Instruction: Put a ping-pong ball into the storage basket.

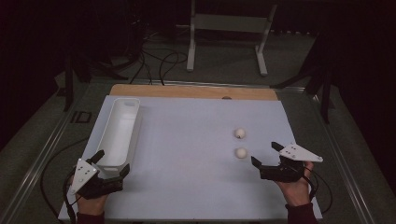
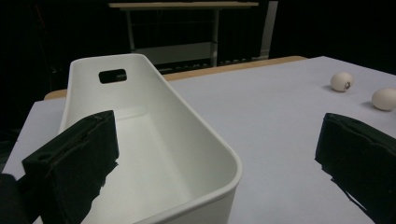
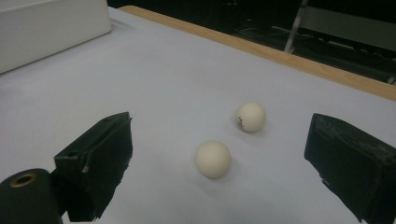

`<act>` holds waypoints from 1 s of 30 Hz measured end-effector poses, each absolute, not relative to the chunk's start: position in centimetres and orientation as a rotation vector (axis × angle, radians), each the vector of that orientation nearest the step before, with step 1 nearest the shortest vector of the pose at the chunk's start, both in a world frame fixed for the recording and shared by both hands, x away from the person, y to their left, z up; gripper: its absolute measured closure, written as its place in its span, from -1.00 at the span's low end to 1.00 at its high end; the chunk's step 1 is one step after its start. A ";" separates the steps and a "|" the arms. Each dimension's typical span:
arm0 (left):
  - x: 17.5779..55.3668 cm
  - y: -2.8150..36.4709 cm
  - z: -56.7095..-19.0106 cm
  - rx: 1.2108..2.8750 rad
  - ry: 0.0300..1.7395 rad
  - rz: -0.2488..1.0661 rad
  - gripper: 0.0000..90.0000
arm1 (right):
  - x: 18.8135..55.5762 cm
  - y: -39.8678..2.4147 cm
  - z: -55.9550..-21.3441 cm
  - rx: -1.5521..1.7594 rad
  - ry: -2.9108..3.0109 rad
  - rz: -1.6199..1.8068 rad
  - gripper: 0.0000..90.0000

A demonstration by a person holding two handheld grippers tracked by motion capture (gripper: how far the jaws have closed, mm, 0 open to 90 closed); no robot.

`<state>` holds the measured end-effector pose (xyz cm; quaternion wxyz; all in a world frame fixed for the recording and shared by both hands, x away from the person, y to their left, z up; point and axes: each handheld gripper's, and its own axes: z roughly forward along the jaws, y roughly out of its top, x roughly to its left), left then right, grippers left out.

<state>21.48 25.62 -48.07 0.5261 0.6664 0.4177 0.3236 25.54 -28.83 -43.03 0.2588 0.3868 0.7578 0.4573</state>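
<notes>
While both tongs hang wide open and empty, the right tongs (image 1: 265,154) sit just beside the near ball (image 1: 241,152), not touching. The far ball (image 1: 239,133) lies just past it on the counter (image 1: 187,140), and the left tongs (image 1: 111,163) straddle the white bin's (image 1: 119,128) near end.

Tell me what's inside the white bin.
The bin looks empty: bare white floor and walls, with a handle slot in the far wall. The left gripper's jaw hides one near corner.

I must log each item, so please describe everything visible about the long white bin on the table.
The white bin is a long, narrow, open tub that looks like smooth plastic, with rounded corners and a slot handle in its far end wall. It is empty and stands upright on the table's left side. The left gripper straddles its near end, jaws open.
</notes>
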 end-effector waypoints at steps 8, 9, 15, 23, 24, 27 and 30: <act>21.5 25.5 -48.1 1.599 0.997 0.775 -1.00 | 26.3 -28.3 -42.8 1.036 2.087 1.222 -0.84; 21.5 25.6 -48.1 1.598 0.996 0.775 -1.00 | 26.4 -28.2 -42.8 1.038 2.089 1.218 -0.84; 21.5 25.6 -48.1 1.598 0.998 0.773 -1.00 | 26.9 -27.7 -42.8 1.031 2.101 1.201 -0.84; 21.6 25.5 -48.1 1.600 0.999 0.775 -1.00 | 27.4 -27.2 -42.2 1.007 2.114 1.191 -0.84; 21.6 25.5 -48.1 1.599 0.999 0.775 -1.00 | 27.5 -27.2 -42.2 1.007 2.116 1.189 -0.84; 21.6 25.5 -48.2 1.595 1.001 0.775 -1.00 | 27.7 -27.3 -42.2 1.014 2.119 1.188 -0.84; 21.6 25.5 -48.2 1.596 1.004 0.776 -1.00 | 27.9 -27.2 -42.3 1.022 2.125 1.186 -0.84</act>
